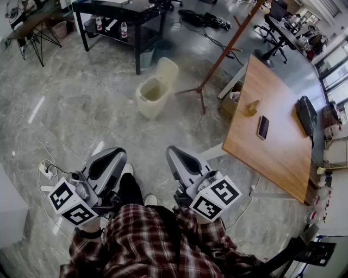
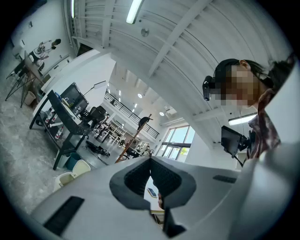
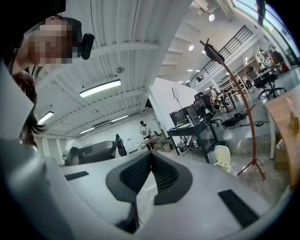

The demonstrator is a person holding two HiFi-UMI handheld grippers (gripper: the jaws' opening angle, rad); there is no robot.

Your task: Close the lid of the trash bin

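Note:
A cream trash bin (image 1: pixel 152 93) stands on the grey marble floor ahead of me, with its lid (image 1: pixel 167 70) tipped up and open at the back. Both grippers are held low near my body, well short of the bin. The left gripper (image 1: pixel 118 154) has its jaws closed together with nothing between them, and so does the right gripper (image 1: pixel 172 150). The bin (image 2: pixel 70 176) shows small and far away at lower left in the left gripper view, beyond the left gripper (image 2: pixel 150 160). In the right gripper view the bin (image 3: pixel 223 157) sits far off to the right of the right gripper (image 3: pixel 151 155).
A wooden table (image 1: pixel 283 157) with a phone (image 1: pixel 263 127) and a black bag (image 1: pixel 306 114) fills the right side. A brown coat stand (image 1: pixel 220 54) rises just right of the bin. A black table (image 1: pixel 122 13) and a teal bin (image 1: pixel 147 57) stand behind. A power strip (image 1: pixel 47 171) lies at left.

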